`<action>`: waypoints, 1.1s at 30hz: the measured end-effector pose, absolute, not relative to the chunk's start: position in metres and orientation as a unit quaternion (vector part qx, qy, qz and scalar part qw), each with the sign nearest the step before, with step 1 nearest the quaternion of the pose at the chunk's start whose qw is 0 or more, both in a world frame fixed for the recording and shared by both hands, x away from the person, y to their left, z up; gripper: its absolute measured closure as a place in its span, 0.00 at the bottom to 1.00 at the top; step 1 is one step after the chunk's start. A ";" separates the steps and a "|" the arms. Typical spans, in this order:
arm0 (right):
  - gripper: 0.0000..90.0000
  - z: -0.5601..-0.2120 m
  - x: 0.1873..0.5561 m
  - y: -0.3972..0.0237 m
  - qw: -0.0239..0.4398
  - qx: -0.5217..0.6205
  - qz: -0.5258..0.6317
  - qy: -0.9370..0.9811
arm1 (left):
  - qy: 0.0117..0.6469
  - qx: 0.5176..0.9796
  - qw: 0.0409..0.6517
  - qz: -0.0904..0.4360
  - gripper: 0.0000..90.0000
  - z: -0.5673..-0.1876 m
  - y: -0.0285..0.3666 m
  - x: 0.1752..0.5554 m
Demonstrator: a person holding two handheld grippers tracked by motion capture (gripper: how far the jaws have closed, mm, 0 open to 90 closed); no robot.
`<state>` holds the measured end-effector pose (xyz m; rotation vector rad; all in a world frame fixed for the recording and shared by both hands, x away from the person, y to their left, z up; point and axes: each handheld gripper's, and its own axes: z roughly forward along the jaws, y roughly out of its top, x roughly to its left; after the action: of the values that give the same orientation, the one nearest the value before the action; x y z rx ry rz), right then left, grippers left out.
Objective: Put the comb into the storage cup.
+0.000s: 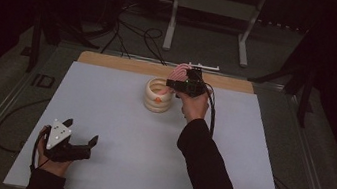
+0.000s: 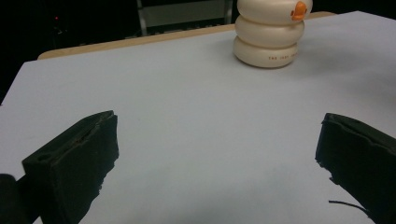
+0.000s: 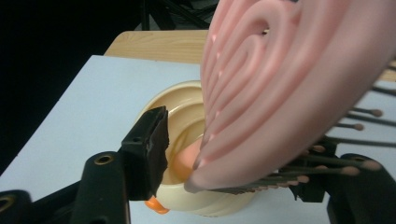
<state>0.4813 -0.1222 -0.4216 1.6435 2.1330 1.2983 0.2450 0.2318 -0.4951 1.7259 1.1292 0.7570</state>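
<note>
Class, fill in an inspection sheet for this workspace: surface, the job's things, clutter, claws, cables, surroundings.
Surface: white board, bare, with a wooden strip along its far edge.
Job's things: cream ringed cup with an orange beak; pink brush tilted over its mouth.
Clutter: nothing seen.
Claws: left claw open, empty, low over the board; right claw at the cup, jaws around the brush, one jaw clear of it.
Cables: black cable beside the right sleeve; floor cables behind.
Surroundings: dark room, metal stand.
</note>
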 end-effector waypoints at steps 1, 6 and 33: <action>0.41 -0.422 0.481 -0.122 0.077 0.548 0.432 0.712 | 0.458 0.700 0.455 0.307 0.00 -0.495 0.232 0.245; 0.31 -0.422 0.481 -0.122 0.082 0.538 0.426 0.723 | 0.459 0.698 0.456 0.307 0.00 -0.495 0.232 0.245; 0.10 -0.423 0.473 -0.130 0.152 0.499 0.376 0.766 | 0.458 0.700 0.455 0.306 0.00 -0.495 0.231 0.245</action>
<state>0.4735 -0.1296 -0.4227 1.4313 2.1994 1.0784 0.2450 0.2314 -0.4954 1.7274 1.1288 0.7557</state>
